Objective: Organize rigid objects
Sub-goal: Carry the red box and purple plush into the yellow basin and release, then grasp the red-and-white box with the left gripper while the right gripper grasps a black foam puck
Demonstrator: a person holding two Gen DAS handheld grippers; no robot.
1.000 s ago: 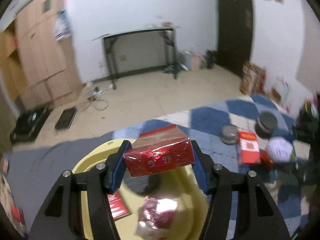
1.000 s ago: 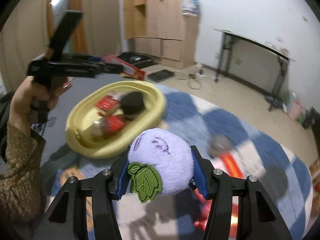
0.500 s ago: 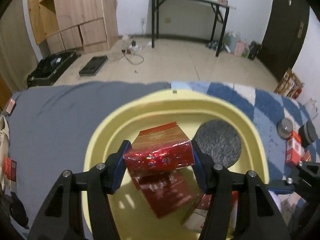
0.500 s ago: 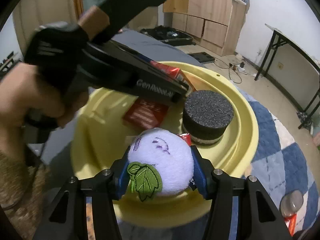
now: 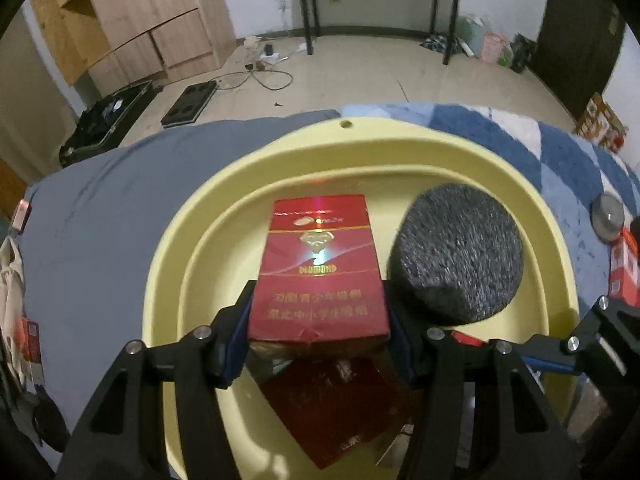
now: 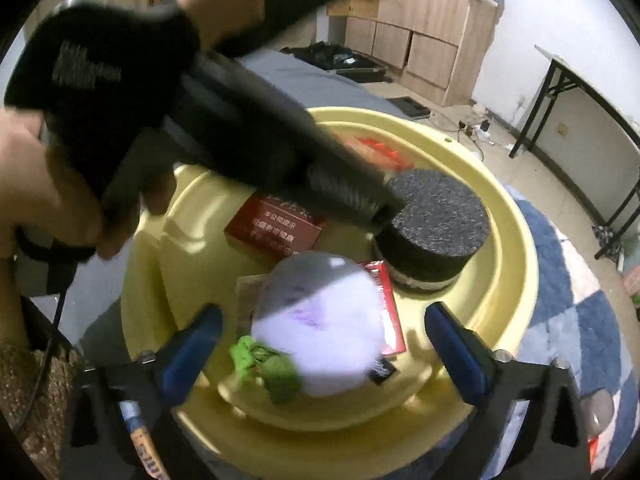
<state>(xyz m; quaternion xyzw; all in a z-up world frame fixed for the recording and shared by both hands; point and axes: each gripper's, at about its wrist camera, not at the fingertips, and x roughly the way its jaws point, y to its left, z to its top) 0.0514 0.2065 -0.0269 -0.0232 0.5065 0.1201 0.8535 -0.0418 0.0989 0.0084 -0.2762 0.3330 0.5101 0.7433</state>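
Your left tool (image 5: 318,334) pinches a glossy red cardboard packet (image 5: 318,276) by its near end, blue pads pressed to both sides, and holds it flat above the bowl of the pale yellow oval plastic basin (image 5: 168,248). The packet's foil face carries a gold crest and two rows of gold Chinese characters; the print is too soft to read. Under it in the basin lies a darker red flat packet (image 5: 340,408), tilted, partly hidden by the tool. To the right a round dark grey foam puck (image 5: 456,254), coarse and speckled, sits inside the basin just beside the held packet, with little free space between them.

Your right tool (image 6: 320,340) is spread wide, its blue pads standing clear on either side of a fluffy lilac plush ball with a green felt leaf (image 6: 320,320). The ball is blurred, and you cannot tell whether it rests on the things below. It sits over a red packet with white edge (image 6: 386,300) near the basin's near rim. Beyond it lies a dark red box with white Chinese lettering (image 6: 276,228). The left tool's black body crosses above, gripped by your hand (image 6: 36,200).

The basin sits on a grey sheet (image 5: 80,220) that meets a blue-and-white chequered fleecy blanket (image 5: 560,148). On the blanket, right of the rim, lies a small grey round tin (image 5: 608,216).
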